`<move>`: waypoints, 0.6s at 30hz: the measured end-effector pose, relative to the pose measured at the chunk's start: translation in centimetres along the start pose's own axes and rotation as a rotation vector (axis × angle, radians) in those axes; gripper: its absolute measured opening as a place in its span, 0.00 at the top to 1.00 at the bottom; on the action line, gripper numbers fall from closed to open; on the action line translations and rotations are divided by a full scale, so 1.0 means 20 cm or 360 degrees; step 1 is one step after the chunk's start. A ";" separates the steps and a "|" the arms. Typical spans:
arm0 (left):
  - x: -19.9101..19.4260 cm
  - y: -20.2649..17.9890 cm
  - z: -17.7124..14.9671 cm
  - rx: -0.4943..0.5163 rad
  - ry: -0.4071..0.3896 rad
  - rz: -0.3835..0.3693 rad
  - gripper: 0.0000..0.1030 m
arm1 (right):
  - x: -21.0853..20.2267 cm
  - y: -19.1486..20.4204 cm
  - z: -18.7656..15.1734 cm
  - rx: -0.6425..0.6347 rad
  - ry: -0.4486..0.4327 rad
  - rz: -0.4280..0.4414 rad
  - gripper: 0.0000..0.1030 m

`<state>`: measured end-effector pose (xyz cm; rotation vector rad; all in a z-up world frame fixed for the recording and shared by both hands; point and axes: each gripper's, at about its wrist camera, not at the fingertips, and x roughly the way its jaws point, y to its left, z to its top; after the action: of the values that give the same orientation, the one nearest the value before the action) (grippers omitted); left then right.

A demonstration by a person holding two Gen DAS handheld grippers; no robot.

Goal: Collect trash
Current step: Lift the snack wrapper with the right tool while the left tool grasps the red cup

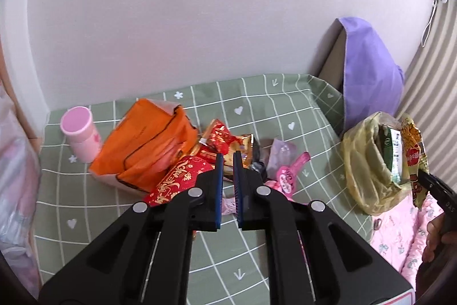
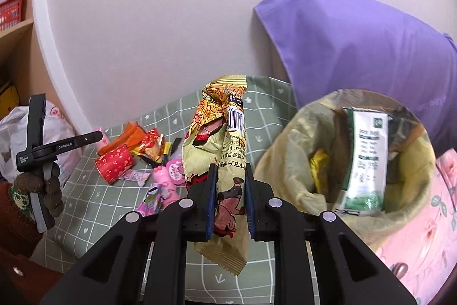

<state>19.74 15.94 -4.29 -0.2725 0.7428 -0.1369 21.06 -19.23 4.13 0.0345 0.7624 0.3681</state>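
My left gripper [image 1: 227,162] hovers over a pile of wrappers on the green checked cloth [image 1: 271,105]; its blue pads stand almost together with nothing between them. Under it lie a red printed wrapper [image 1: 177,182], gold-and-red wrappers [image 1: 225,139] and a pink wrapper [image 1: 288,173]. My right gripper [image 2: 230,170] is shut on a long yellow noodle wrapper [image 2: 225,122], held upright just left of the open yellowish trash bag [image 2: 285,159]. A green-and-white packet [image 2: 365,156] lies in that bag. In the left wrist view the same bag [image 1: 362,162] is at the right, with the noodle wrapper [image 1: 412,150] beside its mouth.
An orange bag [image 1: 148,145] and a pink cup [image 1: 80,133] stand at the left of the pile. A purple pillow [image 2: 371,47] leans behind the trash bag. Pink flowered bedding [image 2: 422,247] lies under the bag. A white plastic bag [image 2: 17,130] and shelves sit at the far left.
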 end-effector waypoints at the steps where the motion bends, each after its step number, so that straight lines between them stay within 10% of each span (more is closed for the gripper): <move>1: 0.01 0.00 -0.01 0.0001 0.0011 -0.0014 0.85 | 0.00 -0.02 0.00 0.0017 0.0002 -0.0005 0.82; 7: -0.09 0.02 -0.04 0.0084 -0.0113 -0.0063 0.42 | 0.03 -0.04 -0.02 0.0040 0.0058 -0.0003 0.82; 18: 0.18 0.23 -0.15 0.0072 0.0123 0.0039 0.35 | 0.19 0.09 -0.07 -0.0096 0.0233 0.0062 0.82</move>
<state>20.54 18.87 -10.07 -0.2159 0.8186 -0.1413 22.13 -16.41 0.88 -0.0347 0.8958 0.4337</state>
